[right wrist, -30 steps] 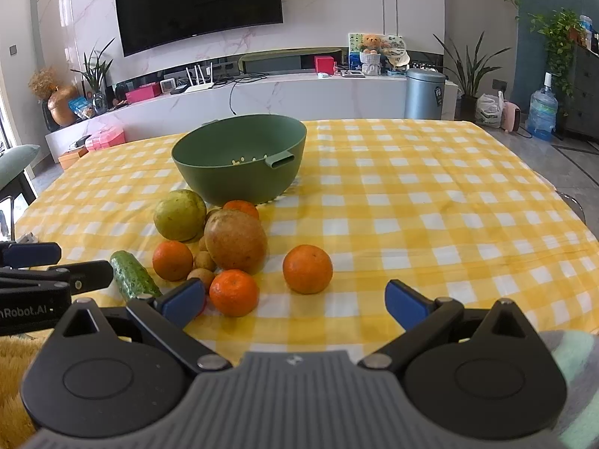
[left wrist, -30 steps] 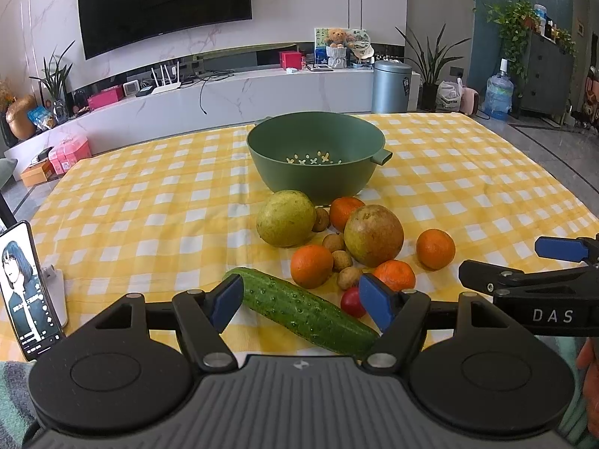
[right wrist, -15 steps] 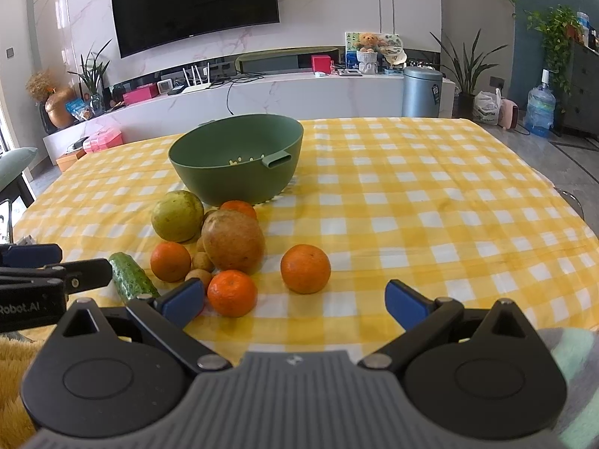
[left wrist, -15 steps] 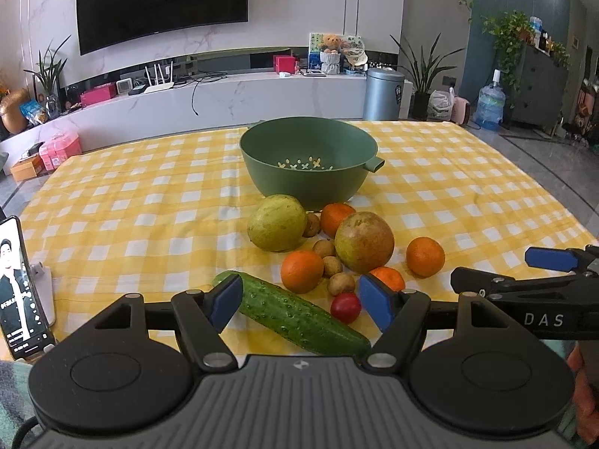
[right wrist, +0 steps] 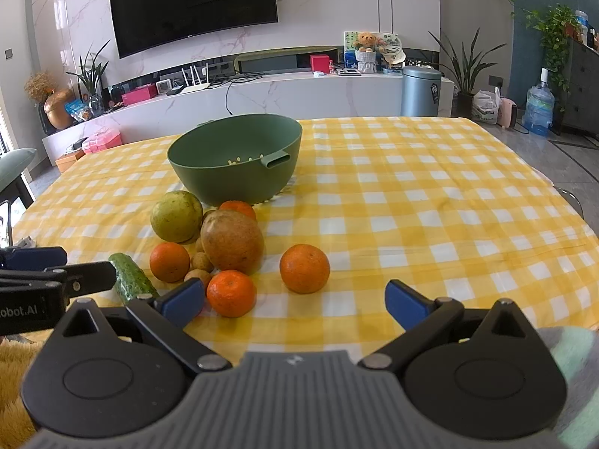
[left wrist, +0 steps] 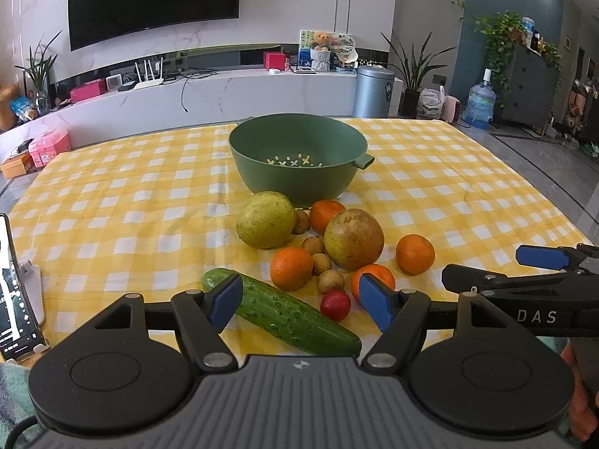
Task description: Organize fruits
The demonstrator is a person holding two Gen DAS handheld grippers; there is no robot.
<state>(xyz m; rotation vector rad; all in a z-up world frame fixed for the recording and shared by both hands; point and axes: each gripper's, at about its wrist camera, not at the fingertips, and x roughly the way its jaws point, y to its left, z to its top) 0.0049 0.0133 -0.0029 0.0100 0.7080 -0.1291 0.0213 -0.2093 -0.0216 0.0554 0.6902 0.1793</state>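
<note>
A green colander bowl (left wrist: 297, 157) stands mid-table on the yellow checked cloth; it also shows in the right wrist view (right wrist: 236, 161). In front of it lie a green pear (left wrist: 265, 219), a brownish pear (left wrist: 353, 238), several oranges (left wrist: 414, 253), small brown longans (left wrist: 322, 263), a red cherry tomato (left wrist: 335, 305) and a cucumber (left wrist: 295, 316). My left gripper (left wrist: 301, 301) is open and empty, just short of the cucumber and tomato. My right gripper (right wrist: 294, 301) is open and empty, short of two oranges (right wrist: 305, 268).
A phone on a stand (left wrist: 15, 292) sits at the table's left edge. The table's right edge (right wrist: 569, 202) drops to the floor. A TV wall and a low cabinet stand behind the table.
Both grippers have risen slightly and tilted, so the fruit sits lower and nearer in view. The fruit and bowl have not moved. Both grippers stay open.
</note>
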